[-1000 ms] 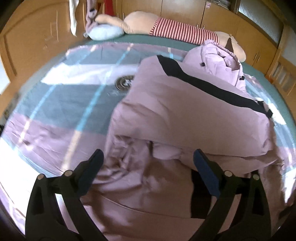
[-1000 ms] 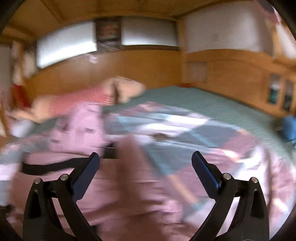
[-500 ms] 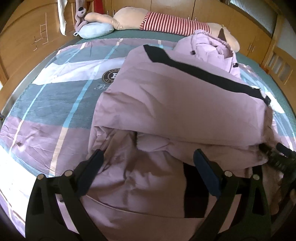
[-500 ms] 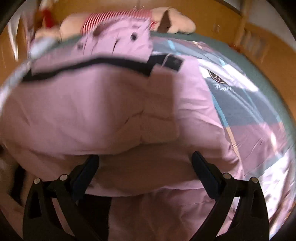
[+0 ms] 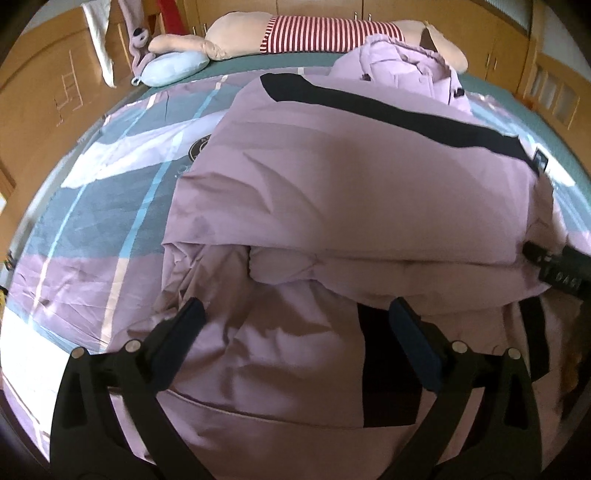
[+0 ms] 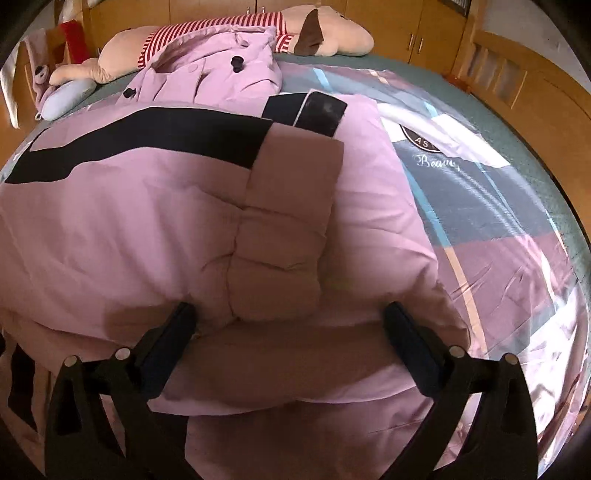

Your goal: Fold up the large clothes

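Our left gripper [image 5: 295, 332] holds its jaws spread wide, with nothing between the blue-padded fingers [image 5: 413, 332]; they hang over the rumpled near hem of the pink padded coat [image 5: 351, 184]. Our right gripper [image 6: 288, 332] is likewise spread wide and grips nothing; its fingers [image 6: 170, 336] sit at the rounded near edge of the coat's folded bulk, one to each side of a quilted sleeve [image 6: 280, 236] that lies folded back across the coat. Whether the pads touch the fabric, we cannot tell. In the left wrist view, part of the right gripper appears at the coat's right edge, against the folded layer.

The coat lies spread across the middle of the bed, on a plaid bedspread [image 5: 103, 206] in grey, mauve and light blue. A black band [image 6: 147, 144] runs across the coat's upper part; beyond it the hood [image 6: 221, 70], with dark buttons, rests bunched toward the head of the bed. Behind the hood lies a long plush toy [image 5: 314, 33] in a red-striped shirt, and left of the coat, a pale blue cushion [image 5: 173, 68]. Wooden cabinets [image 6: 413, 26] stand behind the toy.
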